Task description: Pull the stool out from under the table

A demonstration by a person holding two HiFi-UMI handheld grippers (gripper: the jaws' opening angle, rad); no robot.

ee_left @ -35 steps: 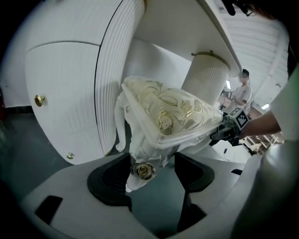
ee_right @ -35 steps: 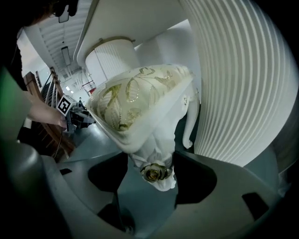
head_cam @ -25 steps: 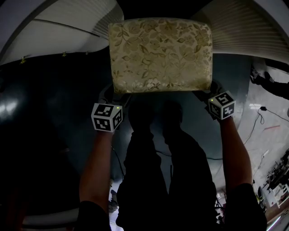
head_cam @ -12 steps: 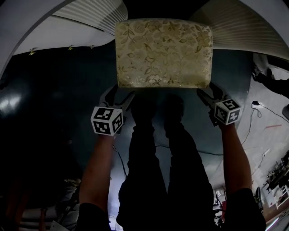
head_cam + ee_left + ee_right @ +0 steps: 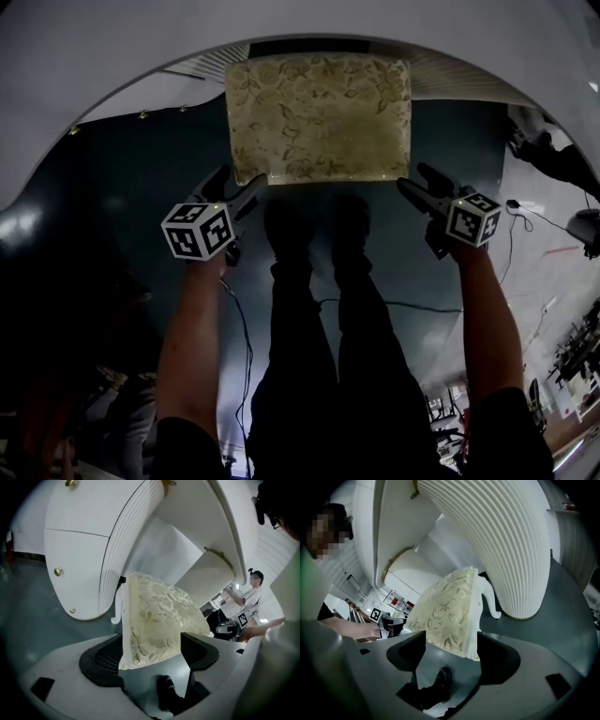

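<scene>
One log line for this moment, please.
stool: out from under table | left gripper: jaws just opening, nothing gripped | right gripper: jaws just opening, nothing gripped

Head camera: looks steeply down past my legs, taking the stool [image 5: 319, 117] seat from above. Left gripper [image 5: 244, 180] camera: low, close, looking along its jaws at the seat's near left corner. Right gripper [image 5: 412, 178] camera: mirrored, at the near right corner. All 3 share the stool.

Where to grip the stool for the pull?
Probably the stool by its padded seat's two near corners, coming from the person's side: that edge is thick, straight and open, while the far edge faces the table.
</scene>
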